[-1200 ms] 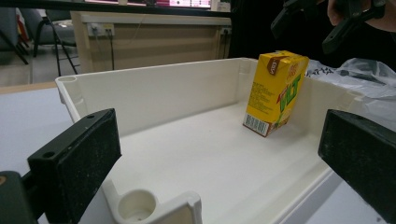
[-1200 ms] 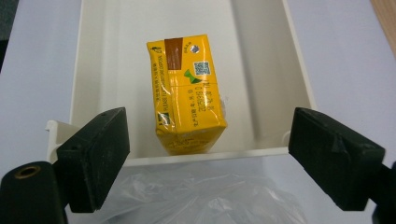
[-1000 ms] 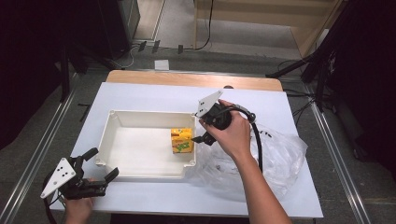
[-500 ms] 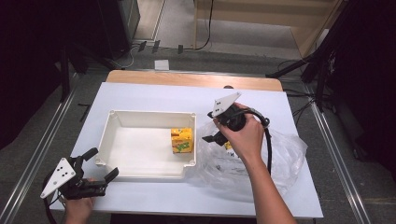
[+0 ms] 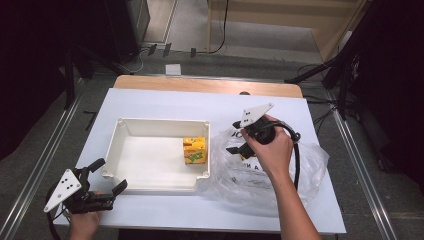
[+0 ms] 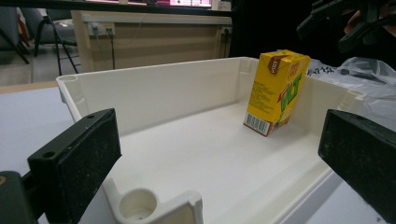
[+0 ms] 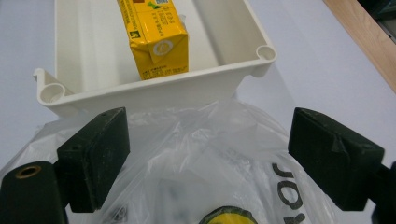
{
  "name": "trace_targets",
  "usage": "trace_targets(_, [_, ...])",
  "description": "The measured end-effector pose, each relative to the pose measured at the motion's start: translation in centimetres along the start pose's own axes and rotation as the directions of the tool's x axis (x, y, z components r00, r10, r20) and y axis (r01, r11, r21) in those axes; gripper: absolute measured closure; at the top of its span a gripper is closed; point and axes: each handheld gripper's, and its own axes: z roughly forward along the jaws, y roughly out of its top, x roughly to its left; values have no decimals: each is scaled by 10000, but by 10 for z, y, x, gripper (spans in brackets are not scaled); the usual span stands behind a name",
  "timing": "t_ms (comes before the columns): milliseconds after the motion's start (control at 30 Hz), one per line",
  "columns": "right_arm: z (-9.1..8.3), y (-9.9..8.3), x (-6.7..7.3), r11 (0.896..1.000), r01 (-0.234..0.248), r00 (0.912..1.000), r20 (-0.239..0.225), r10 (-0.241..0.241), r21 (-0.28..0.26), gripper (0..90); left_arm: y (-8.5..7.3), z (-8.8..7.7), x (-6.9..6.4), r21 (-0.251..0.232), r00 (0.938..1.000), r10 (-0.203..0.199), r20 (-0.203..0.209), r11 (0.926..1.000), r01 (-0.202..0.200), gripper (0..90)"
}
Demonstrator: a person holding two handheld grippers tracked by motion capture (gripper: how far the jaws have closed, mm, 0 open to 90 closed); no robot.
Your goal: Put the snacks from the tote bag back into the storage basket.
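A yellow juice carton (image 5: 195,151) stands in the right part of a white tray (image 5: 150,125). My right gripper (image 5: 235,137) hovers open just right of the tray, over a clear plastic bag (image 5: 272,177). In the right gripper view the open gripper (image 7: 210,149) looks down on the bag (image 7: 187,154), with the carton (image 7: 156,39) beyond the tray rim (image 7: 154,93). A yellow-topped item (image 7: 226,215) shows through the bag. My left gripper (image 5: 107,175) rests open at the tray's near left corner. Seen from the left gripper view, the open gripper (image 6: 217,135) faces the tilted carton (image 6: 275,88) across the tray (image 6: 177,93).
The white table top (image 5: 165,102) has a wooden strip (image 5: 210,85) along its far edge. The bag spreads over the table's right front. A black cable (image 5: 296,160) loops from the right gripper. The right gripper (image 6: 345,23) hangs above the bag (image 6: 369,74) in the left gripper view.
My right gripper has moved to the right, from over the tray's right end by the carton to over the plastic bag. The left gripper has stayed put.
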Motion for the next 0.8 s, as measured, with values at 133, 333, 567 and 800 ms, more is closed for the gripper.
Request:
trace_targets(133, [-4, -7, 2, 9999, -125, 9999, 108, 125, -66, 136, 0, 0, 0, 10, 10000, 4, -3, 10000, -4, 0])
trace_targets(333, [-9, -16, 3, 9998, -189, 9996, 211, 191, -102, 136, 0, 0, 0, 25, 10000, 3, -22, 10000, -3, 0])
trace_targets(567, [-23, -38, 6, 9981, -480, 9979, 419, 496, -395, 138, 0, 0, 0, 23, 10000, 1, -9, 10000, -1, 0])
trace_targets(800, [-34, -54, 13, 9947, -738, 9955, 547, 778, -717, 139, 0, -1, 2, -127, 9998, -195, -21, 9997, 195, 0])
